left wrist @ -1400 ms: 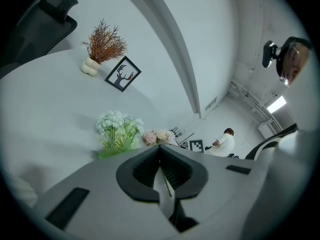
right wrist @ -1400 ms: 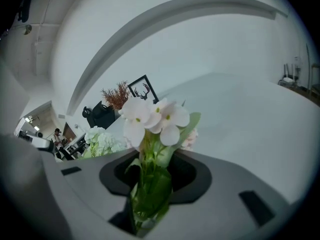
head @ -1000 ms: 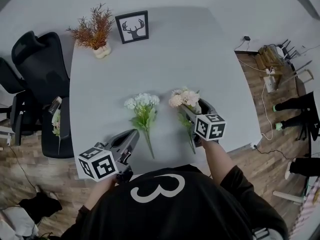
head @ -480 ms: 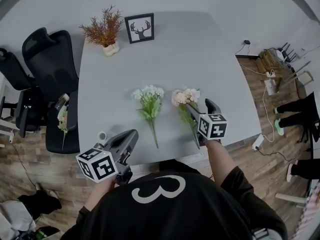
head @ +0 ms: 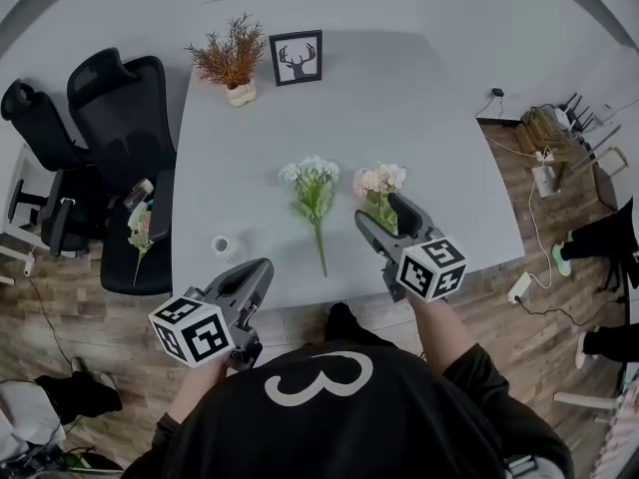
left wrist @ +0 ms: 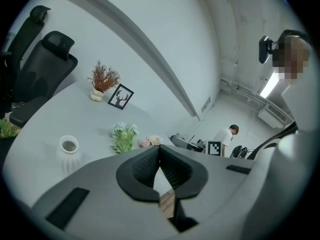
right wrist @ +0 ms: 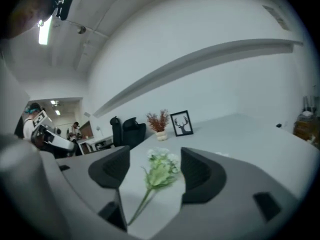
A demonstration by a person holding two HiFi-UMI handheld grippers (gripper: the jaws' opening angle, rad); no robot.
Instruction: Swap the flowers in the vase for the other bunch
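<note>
Grip low on the stem is advised: the white-and-green flower bunch lies on the grey table beyond the right claw, jaws parted, empty, just closing slightly; the left claw is closed.

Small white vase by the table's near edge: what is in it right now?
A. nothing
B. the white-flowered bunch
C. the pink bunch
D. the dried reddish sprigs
A: the small white vase shows an open, empty mouth, and the white-flowered bunch lies flat on the table.
</note>
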